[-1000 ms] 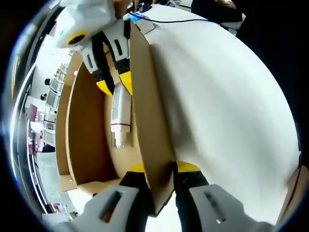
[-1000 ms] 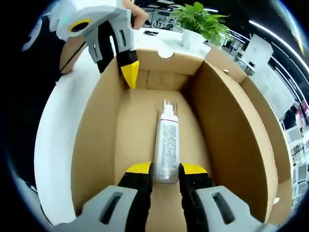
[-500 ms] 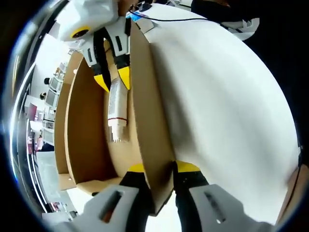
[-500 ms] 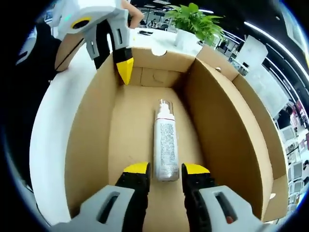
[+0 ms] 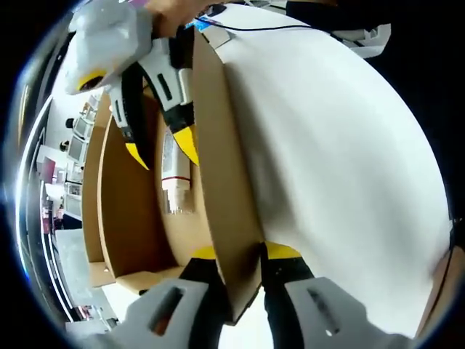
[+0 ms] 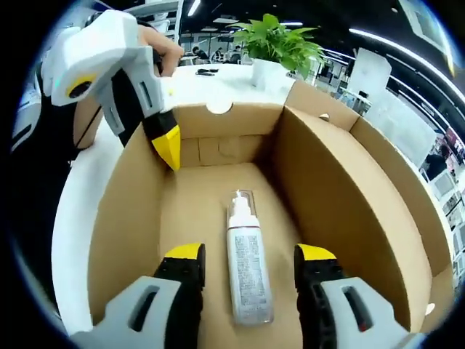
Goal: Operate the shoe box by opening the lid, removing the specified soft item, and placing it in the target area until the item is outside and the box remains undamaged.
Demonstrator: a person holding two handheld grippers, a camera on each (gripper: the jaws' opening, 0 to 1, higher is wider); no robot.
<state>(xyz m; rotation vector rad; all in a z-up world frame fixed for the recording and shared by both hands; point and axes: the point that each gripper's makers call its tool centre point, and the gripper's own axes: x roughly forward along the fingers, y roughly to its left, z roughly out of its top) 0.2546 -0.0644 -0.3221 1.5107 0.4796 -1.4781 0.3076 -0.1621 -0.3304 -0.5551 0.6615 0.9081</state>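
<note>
Your left gripper: its yellow-tipped jaws are clamped on the near side wall of the shoe box, one jaw inside the box and one outside, over the white table.
Your right gripper: jaws spread wide inside the box, straddling the bottle without touching it. In the left gripper view it reaches down from the top with the same wide gap.
Bottle: a white pump bottle with a clear cap, lying flat on the box floor, cap towards the far end wall; printed label facing up.
Shoe box: open brown cardboard; the long flap stands up on the right of the right gripper view.
Far end: a potted plant stands on the table beyond the box.
</note>
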